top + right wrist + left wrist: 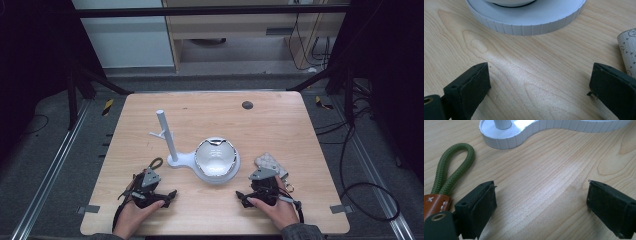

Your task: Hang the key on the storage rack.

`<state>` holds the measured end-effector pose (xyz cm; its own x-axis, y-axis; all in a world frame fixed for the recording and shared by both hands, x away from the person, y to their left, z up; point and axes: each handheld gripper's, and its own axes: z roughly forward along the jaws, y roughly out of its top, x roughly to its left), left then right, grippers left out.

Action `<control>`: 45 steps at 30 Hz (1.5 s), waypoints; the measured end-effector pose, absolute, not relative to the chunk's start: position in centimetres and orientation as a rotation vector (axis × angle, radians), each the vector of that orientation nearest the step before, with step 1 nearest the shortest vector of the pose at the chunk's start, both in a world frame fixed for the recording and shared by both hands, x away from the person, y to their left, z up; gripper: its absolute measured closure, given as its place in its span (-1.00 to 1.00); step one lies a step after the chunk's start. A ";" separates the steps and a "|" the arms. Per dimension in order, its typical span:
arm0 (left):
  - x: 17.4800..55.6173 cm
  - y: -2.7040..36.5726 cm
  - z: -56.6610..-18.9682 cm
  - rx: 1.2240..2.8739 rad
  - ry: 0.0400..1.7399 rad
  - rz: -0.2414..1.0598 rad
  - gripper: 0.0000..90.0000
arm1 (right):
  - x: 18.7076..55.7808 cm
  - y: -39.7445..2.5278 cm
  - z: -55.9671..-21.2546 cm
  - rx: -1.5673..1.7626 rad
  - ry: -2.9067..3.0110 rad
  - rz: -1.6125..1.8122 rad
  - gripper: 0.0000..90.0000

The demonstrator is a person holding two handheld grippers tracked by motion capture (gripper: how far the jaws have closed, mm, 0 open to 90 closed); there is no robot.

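High view. Light wooden counter, squarish, with a small dark round spot at 12 o'clock near the far edge. At centre stands a white plastic stand with a ribbed two-lobed base; an upright white post with a short side peg rises from its 9 o'clock lobe, and a shiny silver bowl sits on its 3 o'clock lobe. Left gripper, black, lies at 7 o'clock on the counter, held by a hand; an olive-green rope loop strap lies just beyond it. Right gripper, black, lies at 5 o'clock, held by the other hand; a pale patterned cloth pouch lies just past it, at 4 o'clock from the bowl.

Left gripper view. Both black fingers stand well apart, low over bare wood, nothing between them. The rope strap lies at 10 o'clock, its ends fixed in a brown leather tab. The stand's ribbed base crosses at 12 o'clock, well ahead of the fingers.

Right gripper view. Black fingers set wide apart, nothing between them but bare wood. The stand's round lobe lies at 12 o'clock. An edge of the patterned pouch enters at 3 o'clock, just beside the nearer finger; contact cannot be told.
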<state>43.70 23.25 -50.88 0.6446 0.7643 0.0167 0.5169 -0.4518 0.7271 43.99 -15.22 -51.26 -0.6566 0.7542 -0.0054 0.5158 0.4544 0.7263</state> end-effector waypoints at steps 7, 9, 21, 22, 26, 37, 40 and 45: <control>43.7 23.2 -50.9 2.159 0.990 0.447 -0.85 | 44.0 -15.2 -51.3 1.080 2.382 1.022 -0.93; 43.7 23.2 -50.9 2.159 0.988 0.444 -0.85 | 44.0 -15.2 -51.3 1.080 2.382 1.021 -0.93; 44.3 26.2 -47.9 2.178 1.074 0.459 -0.82 | 44.5 -15.1 -51.3 1.087 2.379 1.008 -0.98; 44.6 26.8 -47.6 2.201 1.090 0.470 -0.82 | 44.5 -15.1 -51.3 1.086 2.379 1.007 -0.98; 45.5 28.6 -46.8 2.219 1.163 0.468 -0.80 | 44.4 -15.1 -51.3 1.088 2.378 1.009 -0.98; 47.6 30.4 -44.9 2.323 1.207 0.394 -0.54 | 44.4 -15.1 -51.3 1.089 2.375 1.010 -0.98; 47.9 30.4 -44.9 2.349 1.207 0.371 -0.44 | 44.4 -15.1 -51.3 1.090 2.373 1.009 -0.98; 49.0 30.2 -45.0 2.414 1.220 0.313 -0.16 | 44.4 -15.1 -51.3 1.087 2.374 1.009 -0.98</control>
